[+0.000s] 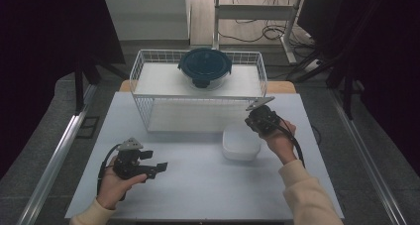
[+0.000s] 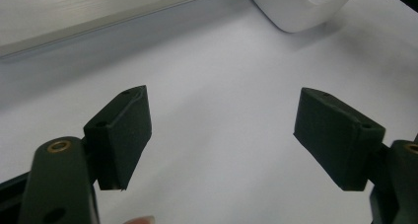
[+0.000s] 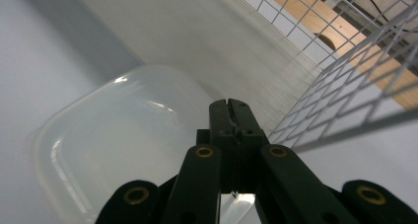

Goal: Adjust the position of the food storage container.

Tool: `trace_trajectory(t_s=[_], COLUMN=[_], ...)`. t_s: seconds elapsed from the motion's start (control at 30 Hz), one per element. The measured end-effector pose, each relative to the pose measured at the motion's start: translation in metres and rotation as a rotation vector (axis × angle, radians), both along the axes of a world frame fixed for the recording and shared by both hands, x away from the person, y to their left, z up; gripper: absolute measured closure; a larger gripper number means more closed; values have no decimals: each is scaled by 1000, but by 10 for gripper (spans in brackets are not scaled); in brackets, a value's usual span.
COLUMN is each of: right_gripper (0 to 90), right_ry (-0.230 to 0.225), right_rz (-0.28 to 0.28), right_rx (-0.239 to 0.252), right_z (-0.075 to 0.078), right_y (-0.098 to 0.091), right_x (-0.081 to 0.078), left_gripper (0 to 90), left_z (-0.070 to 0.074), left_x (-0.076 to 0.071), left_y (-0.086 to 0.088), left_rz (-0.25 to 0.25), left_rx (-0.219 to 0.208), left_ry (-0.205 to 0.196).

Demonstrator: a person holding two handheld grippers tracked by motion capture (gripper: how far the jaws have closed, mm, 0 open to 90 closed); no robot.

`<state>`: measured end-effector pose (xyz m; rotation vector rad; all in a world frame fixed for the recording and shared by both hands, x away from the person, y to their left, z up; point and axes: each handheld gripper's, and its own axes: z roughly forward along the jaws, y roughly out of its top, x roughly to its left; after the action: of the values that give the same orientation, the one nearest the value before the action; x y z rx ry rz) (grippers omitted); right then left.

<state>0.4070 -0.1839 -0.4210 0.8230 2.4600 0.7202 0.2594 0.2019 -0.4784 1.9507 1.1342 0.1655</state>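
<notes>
Tabletop (image 1: pixel 198 180), white, w/ a wire basket (image 1: pixel 143 71) at the far edge. White plastic tub (image 1: pixel 241 142) sits just in front of the basket, right of centre. Right claw (image 3: pixel 230 116) hovers over the tub's right side, jaws pressed together, nothing between them. Left claw (image 1: pixel 157 167) rests low at front left, jaws wide apart, empty, well apart from the tub.

Wire basket (image 1: pixel 148 81) — lidded round bowl (image 1: pixel 204 68) on top.
</notes>
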Motion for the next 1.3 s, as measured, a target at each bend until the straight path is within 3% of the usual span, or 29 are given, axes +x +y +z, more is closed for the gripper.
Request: trace_trajectory(t_s=[0.27,0.53,1.0,1.3], right_gripper=[896,896,898,897], right_ry=[-7,-33,-7,-52], right_rz=[24,48,109,92], right_rx=[-94,-175,-188,-239], right_z=[-14,-27,-26,-31], right_y=[15,20,24,28], right_x=[17,24,18,26], left_gripper=[214,214,214,215], left_z=[-1,-3,-5,-6], left_x=[0,0,1,1], left_y=[0,0,-3,-3], left_rz=[-2,-5,-18,-19], left_rx=[-3,-6,-5,-8], left_ry=[1,9,21,25])
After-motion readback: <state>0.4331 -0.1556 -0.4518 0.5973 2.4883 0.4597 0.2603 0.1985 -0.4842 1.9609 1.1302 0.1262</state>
